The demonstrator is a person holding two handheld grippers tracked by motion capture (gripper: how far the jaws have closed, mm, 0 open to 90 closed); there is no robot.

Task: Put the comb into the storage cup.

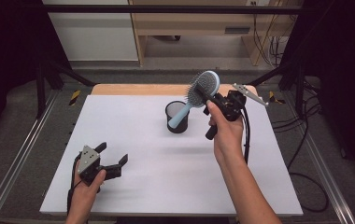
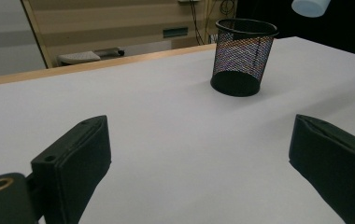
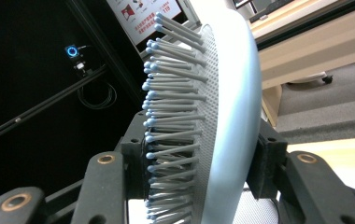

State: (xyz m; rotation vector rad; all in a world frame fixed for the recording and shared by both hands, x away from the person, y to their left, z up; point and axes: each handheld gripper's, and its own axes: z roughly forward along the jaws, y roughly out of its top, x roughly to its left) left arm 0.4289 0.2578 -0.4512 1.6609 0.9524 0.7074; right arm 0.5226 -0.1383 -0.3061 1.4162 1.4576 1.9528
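Hairbrush (image 1: 199,93) position: clamped at its head between the jaws of the right gripper (image 1: 213,99), bristles on one pad and back on the other, handle slanting down toward the black mesh cup (image 1: 177,117) near the desk's (image 1: 133,140) far edge. Left gripper (image 1: 112,158) rests near the front left corner, jaws wide apart, nothing between them.

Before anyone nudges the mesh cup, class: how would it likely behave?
The cup looks light: its walls are open wire mesh. It stands tall on a narrower base, so a high push would probably tip it. Once on its side, its round wall might let it roll.
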